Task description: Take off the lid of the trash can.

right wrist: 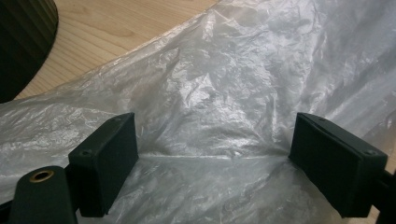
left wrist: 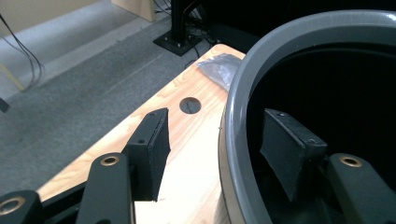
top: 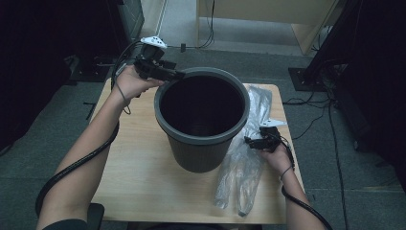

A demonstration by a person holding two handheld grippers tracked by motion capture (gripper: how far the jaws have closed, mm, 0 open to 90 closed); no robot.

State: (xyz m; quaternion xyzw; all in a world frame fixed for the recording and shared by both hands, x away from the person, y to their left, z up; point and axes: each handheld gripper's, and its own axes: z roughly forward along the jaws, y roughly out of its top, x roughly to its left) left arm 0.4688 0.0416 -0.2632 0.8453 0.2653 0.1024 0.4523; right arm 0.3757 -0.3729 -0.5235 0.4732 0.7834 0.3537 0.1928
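A dark grey plastic bin (top: 201, 143) stands upright on the wooden table (top: 139, 172). My left gripper (top: 174, 75) sits at the bin's far left rim (left wrist: 280, 42). In the left gripper view this gripper (left wrist: 215, 126) straddles the rim, one jaw inside the bin and one outside. A gap shows between the outer pad and the wall, so it is open. A clear crumpled plastic bag (top: 244, 167) lies flat on the table to the right of the bin. My right gripper (top: 249, 140) rests on it, open wide (right wrist: 215, 140), with the film (right wrist: 210, 93) spread between and beneath the jaws.
The table has a round cable hole (left wrist: 190, 105) near its far edge. Grey carpet surrounds the table, with cables and a black stand base (top: 306, 76) at the back right. The bin's dark wall (right wrist: 23, 42) stands close to the right gripper.
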